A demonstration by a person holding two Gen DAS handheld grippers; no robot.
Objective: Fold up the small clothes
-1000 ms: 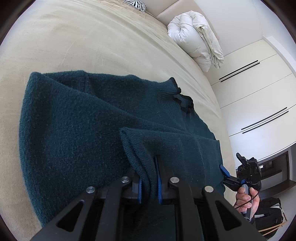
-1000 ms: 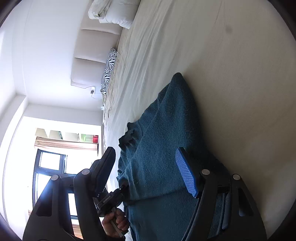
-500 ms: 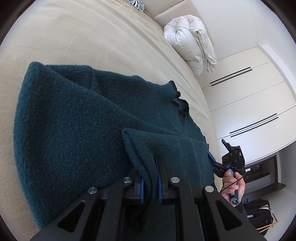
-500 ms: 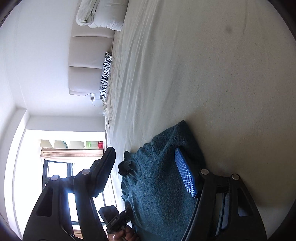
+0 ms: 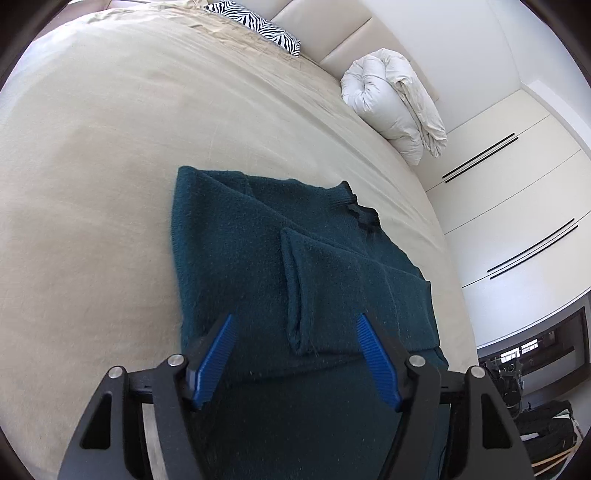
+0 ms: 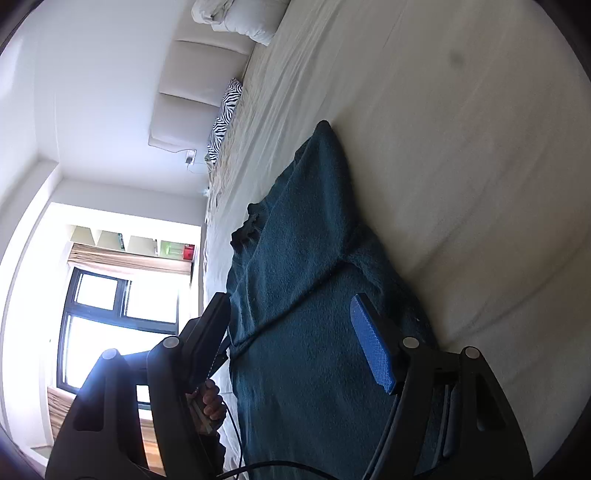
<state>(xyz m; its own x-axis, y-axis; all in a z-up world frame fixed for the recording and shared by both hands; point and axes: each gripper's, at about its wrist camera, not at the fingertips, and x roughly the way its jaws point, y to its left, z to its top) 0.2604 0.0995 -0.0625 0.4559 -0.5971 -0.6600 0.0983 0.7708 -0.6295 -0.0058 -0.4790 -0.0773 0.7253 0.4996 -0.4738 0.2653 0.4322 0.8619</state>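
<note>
A dark teal knit sweater [image 5: 258,258] lies flat on the beige bed [image 5: 110,147], collar toward the far right, with both sleeves folded in across its body. The sleeve cuff [image 5: 299,295] lies just ahead of my left gripper [image 5: 295,339], which is open and empty above the sweater's lower part. In the right wrist view the sweater [image 6: 295,277] stretches away from my right gripper [image 6: 291,325], which is open and empty over the hem end. The hand holding the left gripper shows behind my right gripper's left finger.
A rolled white duvet [image 5: 391,107] and a zebra-print pillow [image 5: 258,29] lie at the head of the bed. White wardrobe doors [image 5: 517,184] stand to the right. A window [image 6: 110,314] is on the far side.
My left gripper has opened, let go of the folded sleeve and pulled back. The sleeve now lies on the sweater. My right gripper stayed open and shifted over the sweater.
</note>
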